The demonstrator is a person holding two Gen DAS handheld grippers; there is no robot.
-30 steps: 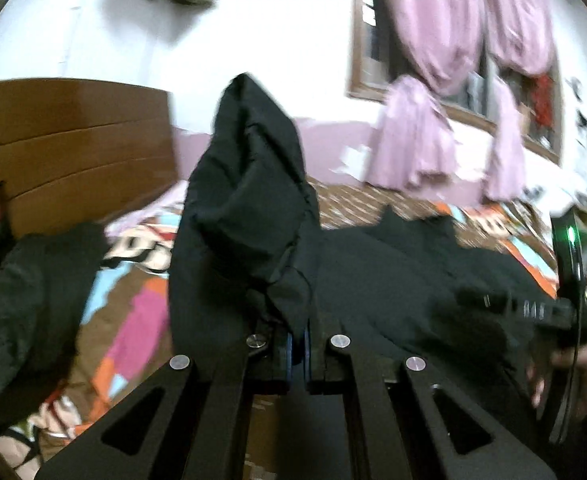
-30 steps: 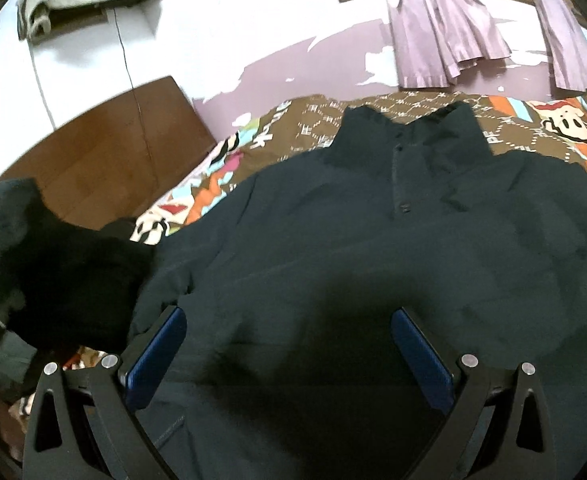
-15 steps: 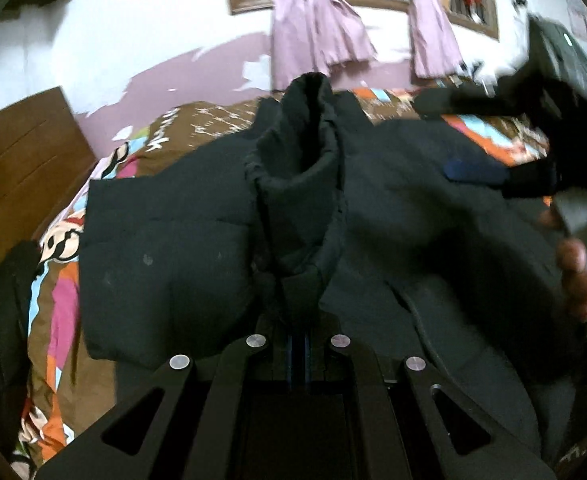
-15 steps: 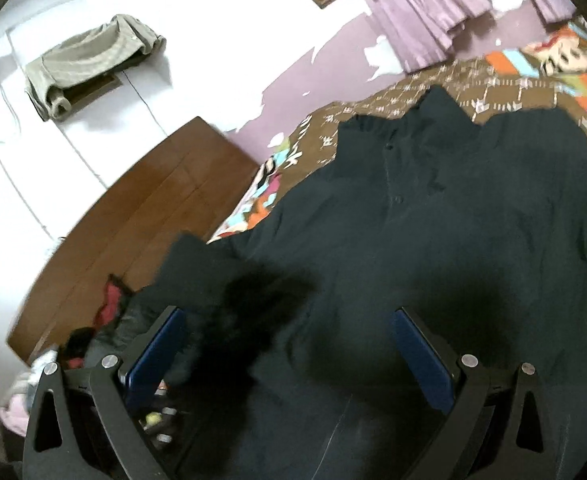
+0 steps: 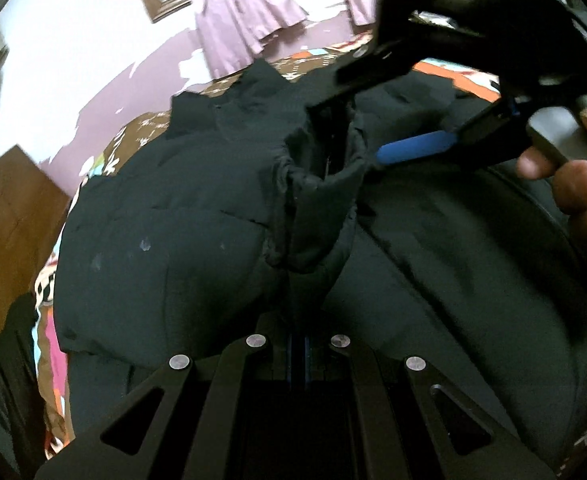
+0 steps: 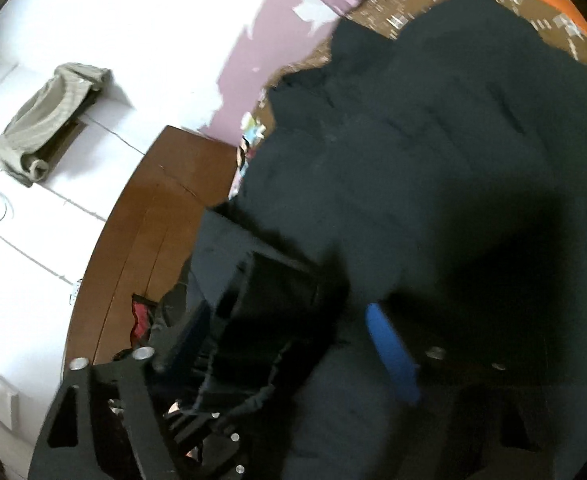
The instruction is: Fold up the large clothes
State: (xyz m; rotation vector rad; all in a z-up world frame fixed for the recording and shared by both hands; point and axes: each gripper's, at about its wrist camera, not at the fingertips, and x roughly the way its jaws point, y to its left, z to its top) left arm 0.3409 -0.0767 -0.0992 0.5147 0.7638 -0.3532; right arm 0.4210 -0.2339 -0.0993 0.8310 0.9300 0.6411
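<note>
left claw (image 5: 298,354): mine, pads pressed together on a bunched sleeve (image 5: 317,208) of the black jacket (image 5: 165,248); the cuff end stands up out of the pinch, over the jacket body.
right claw (image 5: 373,140): mine, jaws spread apart, nothing pinched. In the left wrist view one blue pad (image 5: 417,149) sits just beside the sleeve's cuff opening, the other finger goes down into the cuff. Contact with the cloth: can't tell, blurred.
right hand (image 5: 581,184): fingers wrapped on the claw's handle at the right edge of the left wrist view.
jacket: spread flat across the bed (image 5: 141,136), collar toward the wall-side edge, left shoulder near the headboard-side edge.
bed: patterned brown and orange cover showing past the jacket's edges.
headboard (image 6: 141,240): brown wood, at the bed's left edge.
other clothes (image 6: 141,316): dark and red pile near the headboard corner.
curtain (image 5: 245,24): pink, on the wall behind the bed.
</note>
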